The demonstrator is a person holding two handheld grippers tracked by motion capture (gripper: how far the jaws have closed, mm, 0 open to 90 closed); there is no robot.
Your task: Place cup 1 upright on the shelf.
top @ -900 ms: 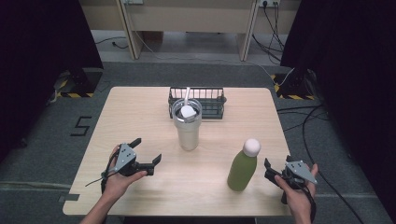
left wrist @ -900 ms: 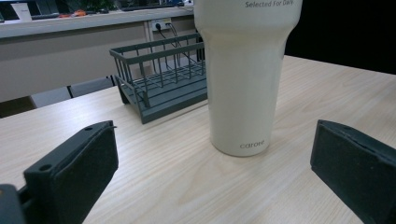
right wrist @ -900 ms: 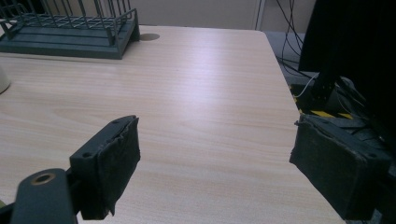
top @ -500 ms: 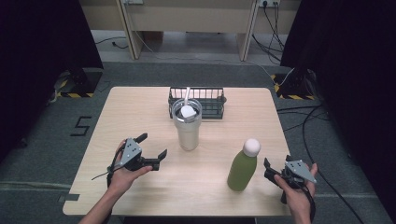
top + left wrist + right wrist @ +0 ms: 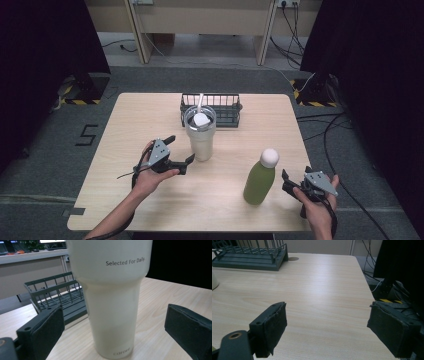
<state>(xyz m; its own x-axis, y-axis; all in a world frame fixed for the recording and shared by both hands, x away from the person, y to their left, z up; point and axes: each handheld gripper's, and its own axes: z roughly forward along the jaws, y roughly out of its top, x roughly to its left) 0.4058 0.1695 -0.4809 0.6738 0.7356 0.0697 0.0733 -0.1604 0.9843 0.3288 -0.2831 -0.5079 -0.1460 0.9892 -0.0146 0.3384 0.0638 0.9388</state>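
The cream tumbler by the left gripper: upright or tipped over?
Upright. The tumbler stands on its base on the table, its lidded top facing up.

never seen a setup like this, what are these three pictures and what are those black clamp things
No robot here: a person holds a hand-held clamp in each hand. The high view looks down from above the person's side of the table. In it the left gripper is at the left and the right gripper at the right.

The other two pictures come from small cameras riding on each clamp, looking out between its two black jaws.

On the table stand a cream tumbler with a lid and straw, a green bottle with a white cap, and a dark wire rack behind the tumbler.

Nothing is held. In the left gripper view the jaws stand open on either side of the tumbler, not touching it. In the right gripper view the jaws are open over bare table.
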